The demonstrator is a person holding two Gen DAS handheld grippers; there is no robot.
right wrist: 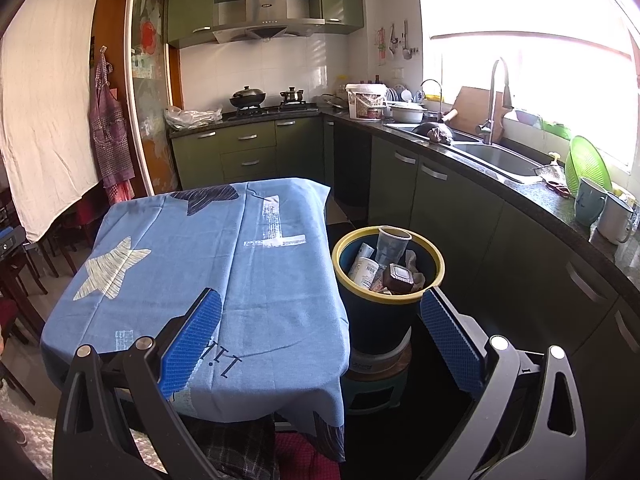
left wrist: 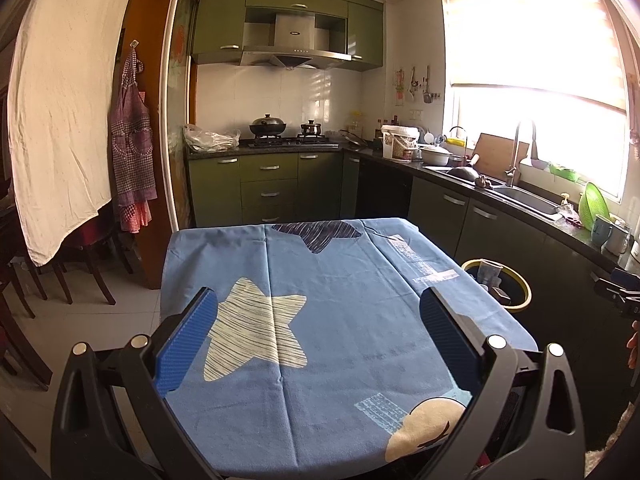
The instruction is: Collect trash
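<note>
Left gripper (left wrist: 318, 320) wide open, empty, over blue tablecloth (left wrist: 340, 320). Right gripper (right wrist: 320, 322) wide open, empty, near full bin (right wrist: 360, 312) beside table.

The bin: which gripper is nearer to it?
Right. The right gripper hangs just before the bin; the left gripper is over the table, bin off to its right.

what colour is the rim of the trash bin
Yellow, on a dark blue trash bin; it shows best in the right wrist view.
</note>
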